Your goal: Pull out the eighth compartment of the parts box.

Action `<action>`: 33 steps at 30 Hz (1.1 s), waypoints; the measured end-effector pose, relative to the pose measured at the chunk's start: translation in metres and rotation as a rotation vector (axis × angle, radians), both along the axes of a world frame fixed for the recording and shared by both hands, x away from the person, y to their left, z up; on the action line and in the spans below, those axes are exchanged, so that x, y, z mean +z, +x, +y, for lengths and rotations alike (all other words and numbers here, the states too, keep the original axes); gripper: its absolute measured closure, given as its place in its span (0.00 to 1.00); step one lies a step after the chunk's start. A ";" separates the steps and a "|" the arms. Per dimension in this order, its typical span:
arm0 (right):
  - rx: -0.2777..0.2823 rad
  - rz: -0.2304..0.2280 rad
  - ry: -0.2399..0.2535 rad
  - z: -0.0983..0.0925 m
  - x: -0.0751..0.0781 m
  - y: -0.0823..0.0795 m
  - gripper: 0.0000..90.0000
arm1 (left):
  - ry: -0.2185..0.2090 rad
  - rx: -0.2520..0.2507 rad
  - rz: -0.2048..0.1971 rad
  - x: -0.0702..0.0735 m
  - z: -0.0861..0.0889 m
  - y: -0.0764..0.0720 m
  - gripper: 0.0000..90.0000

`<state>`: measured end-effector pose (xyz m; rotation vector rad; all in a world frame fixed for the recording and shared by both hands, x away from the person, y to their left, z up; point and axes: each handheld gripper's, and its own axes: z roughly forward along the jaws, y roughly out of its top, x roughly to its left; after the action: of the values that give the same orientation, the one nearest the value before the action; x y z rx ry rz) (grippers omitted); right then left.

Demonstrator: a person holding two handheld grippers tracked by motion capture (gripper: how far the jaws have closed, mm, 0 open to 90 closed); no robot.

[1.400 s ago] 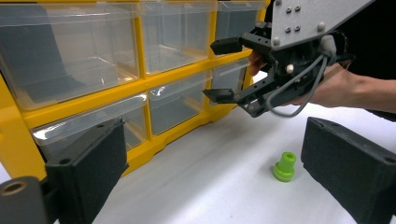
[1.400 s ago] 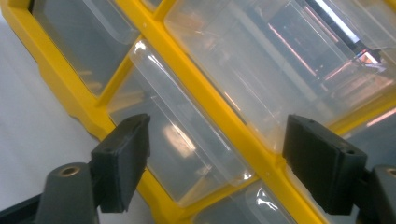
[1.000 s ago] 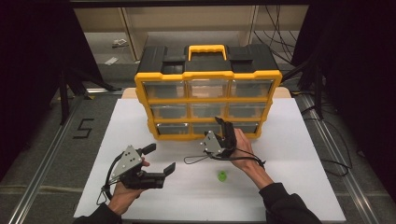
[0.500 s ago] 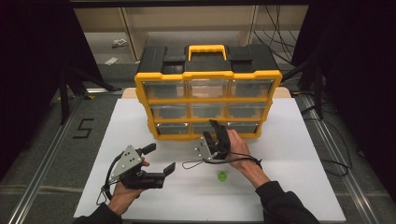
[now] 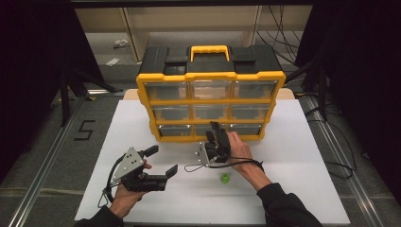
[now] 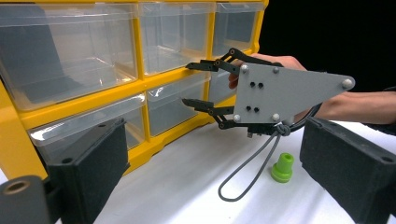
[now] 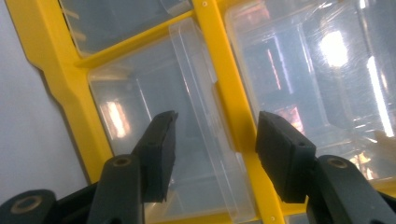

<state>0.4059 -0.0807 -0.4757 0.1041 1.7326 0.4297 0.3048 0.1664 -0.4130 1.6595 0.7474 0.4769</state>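
Nearest on the white bench (image 5: 293,142), the left tool (image 5: 163,161) rests spread and empty. Beyond it, the right tool (image 5: 213,134), its jaws just now closing and straddling without yet pinching, faces the bottom middle drawer (image 7: 187,116) of the yellow organiser (image 5: 210,75). That clear plastic drawer looks light, stiff and slick, so I would grip its protruding front lip (image 7: 205,116) squarely.

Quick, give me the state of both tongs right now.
Left tongs: open, holding nothing, above the table.
Right tongs: open, just been closing around a clear drawer's lip, not yet gripping.
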 end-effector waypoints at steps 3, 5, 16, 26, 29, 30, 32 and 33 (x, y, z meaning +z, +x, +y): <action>-0.005 -0.034 -0.002 -0.001 0.000 0.000 0.56 | 0.000 0.000 -0.002 0.000 0.000 0.000 0.09; -0.012 -0.033 -0.007 -0.001 0.000 0.001 0.55 | 0.000 0.000 -0.001 0.000 0.000 0.000 0.09; -0.023 -0.070 -0.041 -0.001 -0.002 0.005 0.58 | 0.002 -0.001 0.001 0.000 0.000 0.000 0.09; -0.032 -0.094 -0.085 0.006 -0.006 0.006 0.59 | 0.004 -0.001 0.001 0.000 -0.001 0.000 0.09; -0.035 -0.105 -0.079 0.007 -0.006 0.006 0.64 | 0.002 -0.002 0.000 0.000 0.000 0.000 0.09; -0.035 -0.118 -0.085 0.006 -0.006 0.006 0.66 | 0.002 -0.001 0.001 0.000 -0.001 0.000 0.09; -0.036 -0.121 -0.086 0.006 -0.006 0.006 0.67 | 0.002 -0.001 0.001 0.000 -0.001 0.000 0.09; -0.035 -0.124 -0.094 0.006 -0.006 0.006 0.67 | 0.002 -0.002 0.001 0.000 -0.001 -0.001 0.09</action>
<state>0.4118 -0.0744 -0.4816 0.0396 1.6241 0.3217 0.3042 0.1656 -0.4134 1.6625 0.7468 0.4758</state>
